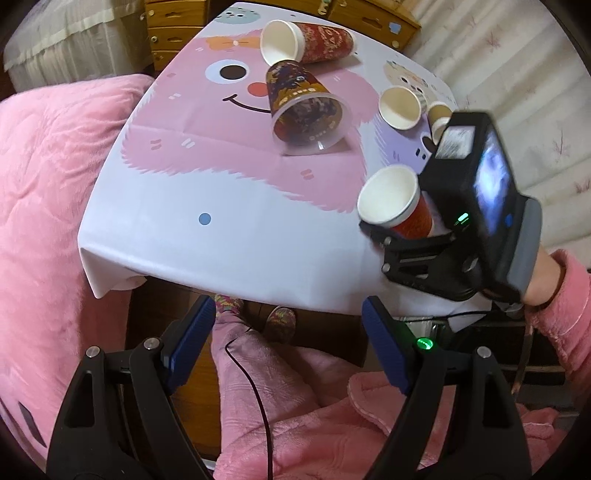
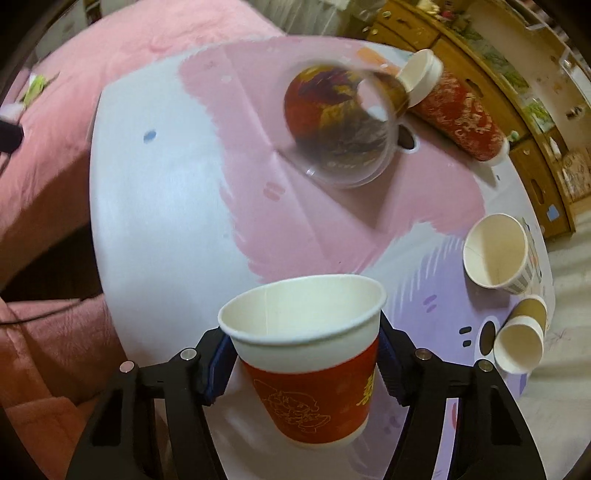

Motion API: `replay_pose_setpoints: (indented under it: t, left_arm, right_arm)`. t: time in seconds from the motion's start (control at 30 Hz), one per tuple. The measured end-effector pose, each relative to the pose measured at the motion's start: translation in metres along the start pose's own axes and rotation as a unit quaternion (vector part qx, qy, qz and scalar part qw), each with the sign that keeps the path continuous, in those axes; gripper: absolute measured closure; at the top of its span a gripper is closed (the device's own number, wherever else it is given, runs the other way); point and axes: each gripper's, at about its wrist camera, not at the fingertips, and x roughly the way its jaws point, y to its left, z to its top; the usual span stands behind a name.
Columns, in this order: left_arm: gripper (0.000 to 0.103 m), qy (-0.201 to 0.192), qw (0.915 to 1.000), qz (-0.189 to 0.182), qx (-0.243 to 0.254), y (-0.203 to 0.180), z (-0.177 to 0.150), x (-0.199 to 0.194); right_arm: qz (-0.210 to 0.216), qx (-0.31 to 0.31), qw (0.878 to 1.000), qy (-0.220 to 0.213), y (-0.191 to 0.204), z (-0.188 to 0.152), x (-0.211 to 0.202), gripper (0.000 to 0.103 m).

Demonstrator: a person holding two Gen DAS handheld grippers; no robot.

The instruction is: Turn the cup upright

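My right gripper (image 2: 304,363) is shut on a red paper cup (image 2: 308,362) with a white inside and holds it mouth up, slightly tilted, above the table's near right part. The same red paper cup (image 1: 397,203) and the right gripper (image 1: 402,236) show at the right of the left wrist view. My left gripper (image 1: 290,339) is open and empty, off the table's front edge, above the person's pink-clad legs.
The cartoon tablecloth (image 1: 221,177) holds a clear patterned cup (image 1: 304,107) on its side, a tall red cup (image 1: 314,38) on its side behind it, an upright white cup (image 1: 400,107) and a small brown cup (image 1: 439,116) lying down. Pink bedding (image 1: 48,184) lies left; wooden drawers (image 1: 173,29) stand behind.
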Motion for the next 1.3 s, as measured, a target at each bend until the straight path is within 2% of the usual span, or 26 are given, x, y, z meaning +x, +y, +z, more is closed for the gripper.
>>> replay_pose_setpoints:
  t: [0.07, 0.17, 0.27, 0.33, 0.5, 0.57, 0.67, 0.87, 1.3]
  left_arm:
    - [0.024, 0.004, 1.0000, 0.000, 0.006, -0.002, 0.000, 0.001]
    - [0.024, 0.009, 0.9999, 0.001, 0.013, -0.006, 0.000, 0.002]
    - [0.024, 0.014, 0.9997, 0.004, 0.021, -0.009, 0.001, 0.002]
    - [0.024, 0.014, 0.9996, 0.006, 0.022, -0.010, 0.001, 0.001]
    - [0.024, 0.018, 0.9996, 0.011, 0.018, -0.011, 0.001, 0.000]
    - [0.024, 0.020, 0.9996, 0.014, 0.018, -0.012, 0.001, 0.000]
    - [0.024, 0.024, 0.9993, 0.016, 0.022, -0.014, 0.000, -0.001]
    - [0.024, 0.027, 0.9988, 0.021, 0.036, -0.018, -0.001, -0.003]
    - [0.024, 0.047, 0.9974, 0.003, 0.054, -0.023, -0.002, 0.002]
  right_arm:
    - [0.008, 0.029, 0.999, -0.032, -0.008, -0.001, -0.011, 0.036]
    - [0.020, 0.087, 0.991, -0.096, -0.020, -0.008, -0.027, 0.036]
    - [0.046, 0.173, 0.969, -0.168, -0.034, -0.021, -0.040, 0.036]
    - [0.064, 0.237, 0.946, -0.212, -0.047, -0.032, -0.045, 0.036]
    - [0.065, 0.349, 0.898, -0.260, -0.069, -0.047, -0.042, 0.036]
    - [0.053, 0.367, 0.886, -0.280, -0.073, -0.050, -0.040, 0.036]
    - [0.041, 0.370, 0.880, -0.295, -0.072, -0.049, -0.036, 0.036]
    - [0.024, 0.382, 0.877, -0.291, -0.060, -0.046, -0.019, 0.036]
    - [0.024, 0.368, 0.893, -0.257, -0.035, -0.063, -0.003, 0.036]
